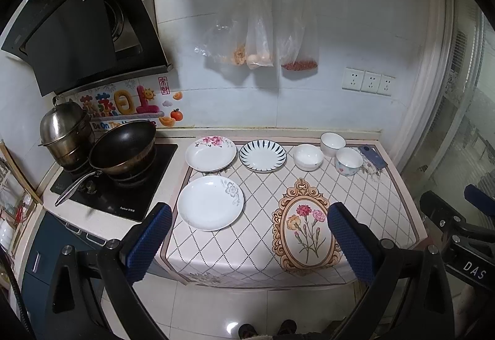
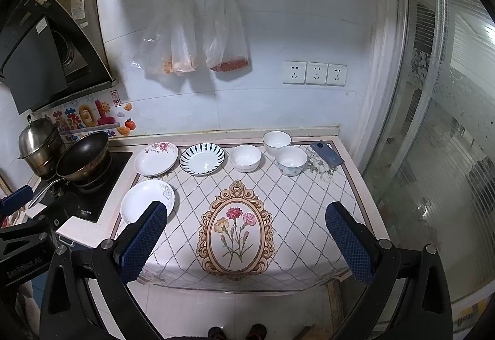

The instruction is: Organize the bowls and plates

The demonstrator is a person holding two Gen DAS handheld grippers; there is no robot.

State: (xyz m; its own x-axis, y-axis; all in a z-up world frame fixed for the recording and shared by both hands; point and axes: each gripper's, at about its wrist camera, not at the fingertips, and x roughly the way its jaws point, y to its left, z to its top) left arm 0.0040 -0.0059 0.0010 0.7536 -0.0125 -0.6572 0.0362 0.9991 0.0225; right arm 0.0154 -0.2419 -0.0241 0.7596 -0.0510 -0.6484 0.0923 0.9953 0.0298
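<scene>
Both views look down on a patterned tablecloth (image 1: 309,185) at frame centre. The left gripper (image 1: 250,234) and right gripper (image 2: 246,234) hang off its near edge, jaws wide apart, holding nothing. Three plates (image 1: 210,202) lie centre-left; three bowls (image 1: 308,157) stand along the far edge, upper right.

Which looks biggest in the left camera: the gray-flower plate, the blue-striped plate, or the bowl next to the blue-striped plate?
Largest to smallest, as they look in the left wrist view:
1. gray-flower plate, though it is nearest the camera, which helps
2. blue-striped plate
3. plain white bowl
</scene>
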